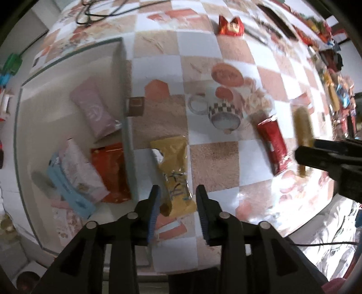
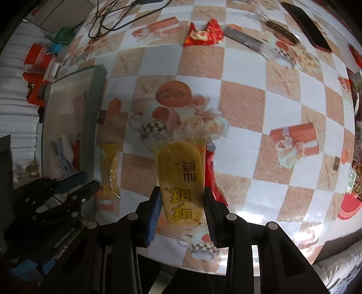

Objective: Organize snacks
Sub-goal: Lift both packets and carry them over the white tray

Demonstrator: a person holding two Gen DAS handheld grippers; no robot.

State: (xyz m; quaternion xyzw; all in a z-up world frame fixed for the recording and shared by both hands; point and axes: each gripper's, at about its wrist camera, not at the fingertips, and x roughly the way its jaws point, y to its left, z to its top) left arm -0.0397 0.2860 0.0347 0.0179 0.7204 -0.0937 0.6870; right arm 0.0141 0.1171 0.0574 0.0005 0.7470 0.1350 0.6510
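A checked cloth of white and tan squares, printed with gift boxes and teacups, covers the worktop (image 2: 244, 97). Black cables (image 2: 106, 20) trail at eleven o'clock. Bright glare washes the cloth's edge at five o'clock.

I see amber-yellow clear-wrapped snack bar (image 2: 181, 178) lifted upright; crinkled yellow snack packet (image 1: 174, 171) flat on checkered cloth (beside white tray (image 1: 126, 126)).

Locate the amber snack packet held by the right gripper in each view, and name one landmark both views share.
Left wrist view: amber snack packet at the right edge, sticking out of the right gripper.
Right wrist view: amber snack packet at bottom centre, clamped in the right gripper.
Shared landmark: the red candy wrapper near the top on the checkered tablecloth.
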